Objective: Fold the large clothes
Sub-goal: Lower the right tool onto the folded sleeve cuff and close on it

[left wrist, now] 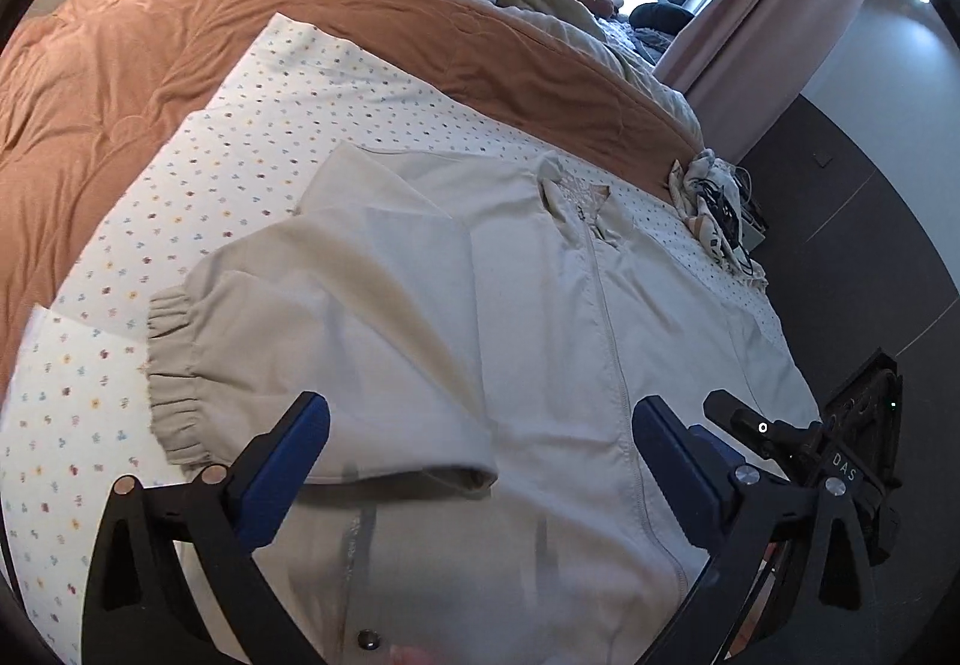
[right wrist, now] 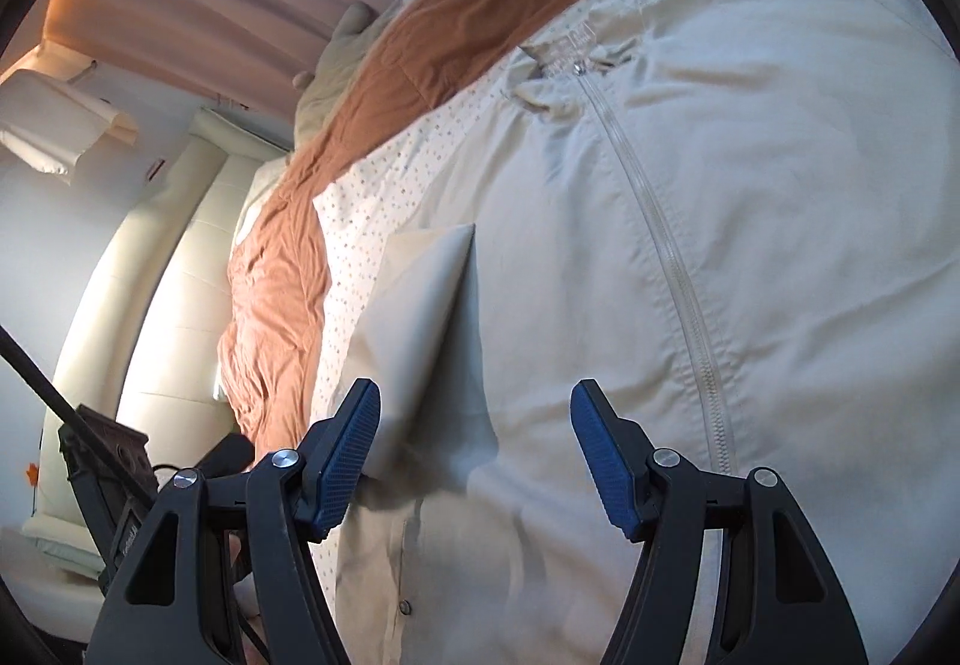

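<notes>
A pale beige zip-up jacket point(left wrist: 540, 317) lies flat, front up, on a dotted white sheet point(left wrist: 252, 137). Its left sleeve point(left wrist: 312, 329) is folded in across the body, the gathered cuff point(left wrist: 171, 365) pointing left. My left gripper point(left wrist: 480, 425) hovers over the sleeve and lower body, jaws spread wide, nothing between the pads. In the right wrist view the jacket point(right wrist: 750, 185) fills the frame, zipper point(right wrist: 678, 269) running up to the collar. My right gripper point(right wrist: 474, 425) stands open above the folded sleeve's edge point(right wrist: 432, 293), with no cloth pinched.
An orange-brown duvet point(left wrist: 150, 47) covers the far side of the bed. A crumpled patterned cloth with cables point(left wrist: 714, 209) lies at the bed's right corner. Dark floor point(left wrist: 870, 245) is to the right. The other gripper's body point(left wrist: 840, 461) shows at lower right.
</notes>
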Tool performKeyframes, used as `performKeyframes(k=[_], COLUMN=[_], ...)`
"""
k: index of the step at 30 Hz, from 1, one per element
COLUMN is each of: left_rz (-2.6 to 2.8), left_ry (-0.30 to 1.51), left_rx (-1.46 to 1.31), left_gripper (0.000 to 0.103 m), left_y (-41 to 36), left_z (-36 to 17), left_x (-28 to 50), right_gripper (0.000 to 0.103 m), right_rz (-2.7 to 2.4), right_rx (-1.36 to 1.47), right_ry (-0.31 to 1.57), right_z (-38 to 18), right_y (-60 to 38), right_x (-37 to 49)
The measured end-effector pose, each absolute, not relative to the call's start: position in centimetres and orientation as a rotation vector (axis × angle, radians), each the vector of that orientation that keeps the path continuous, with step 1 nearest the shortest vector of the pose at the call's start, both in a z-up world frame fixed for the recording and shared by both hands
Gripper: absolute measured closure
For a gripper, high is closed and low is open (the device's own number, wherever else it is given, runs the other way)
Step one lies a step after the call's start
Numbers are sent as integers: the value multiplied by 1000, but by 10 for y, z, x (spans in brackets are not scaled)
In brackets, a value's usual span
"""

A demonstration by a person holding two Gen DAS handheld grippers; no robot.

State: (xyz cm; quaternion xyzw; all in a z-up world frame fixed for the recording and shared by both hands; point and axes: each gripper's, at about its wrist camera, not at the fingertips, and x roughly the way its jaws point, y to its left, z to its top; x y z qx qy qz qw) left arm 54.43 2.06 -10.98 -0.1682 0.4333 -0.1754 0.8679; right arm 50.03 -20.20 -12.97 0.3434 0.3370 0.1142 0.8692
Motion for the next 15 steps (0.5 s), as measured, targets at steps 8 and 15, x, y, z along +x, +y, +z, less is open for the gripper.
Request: performKeyframes(k=[8, 15], left_rz=[-162, -7], left_ry=[815, 726], left_rx=[-356, -461], left_gripper=[0, 0], left_y=[86, 126], left_z=[-82, -86], left_x=[505, 480], right_gripper=[39, 39], right_rz=[330, 408], right_rx=[577, 457], right_ry=[693, 686], right_z=[-126, -119], right_y=[-162, -119], right_x=[503, 512])
